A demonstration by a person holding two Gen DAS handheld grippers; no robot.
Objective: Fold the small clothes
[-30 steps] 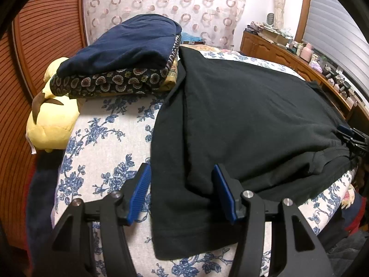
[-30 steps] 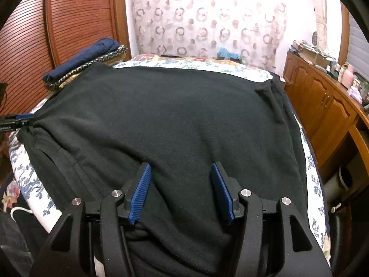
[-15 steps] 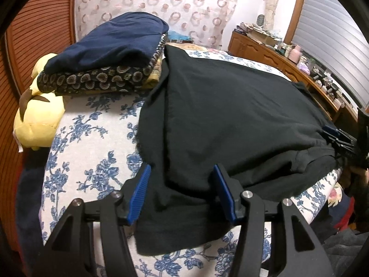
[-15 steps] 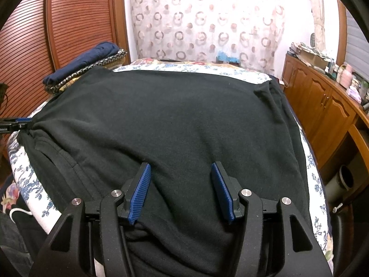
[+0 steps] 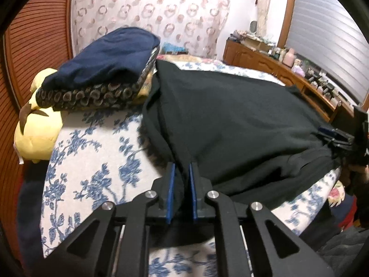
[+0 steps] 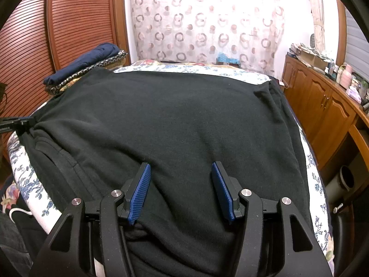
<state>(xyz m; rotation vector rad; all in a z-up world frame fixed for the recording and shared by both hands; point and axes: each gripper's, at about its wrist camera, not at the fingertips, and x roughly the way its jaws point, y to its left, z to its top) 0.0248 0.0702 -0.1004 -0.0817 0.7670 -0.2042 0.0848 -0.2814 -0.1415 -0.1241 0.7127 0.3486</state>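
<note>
Left wrist view: the left hand-held gripper (image 5: pixel 181 168) is pinching the near left edge of the black garment (image 5: pixel 242 120), its blue pads nearly together with a fold of cloth between them. The garment is lying spread over the bed (image 5: pixel 92 161), which is wearing a white cover with blue flowers. Just beyond the garment's far left corner, a folded stack (image 5: pixel 103 73) is sitting on the bed, a navy piece on top of a patterned one, and a yellow plush toy (image 5: pixel 37 129) is lying beside it at the bed's edge. In the right wrist view, the right hand-held gripper (image 6: pixel 181 180) is resting over the garment's (image 6: pixel 173 120) near edge with its pads spread wide and nothing clamped between them. A wooden cabinet (image 6: pixel 322 106) is standing along the right side of the bed (image 6: pixel 20 166), and a curtain (image 6: pixel 207 23) with ring patterns is hanging behind it.
</note>
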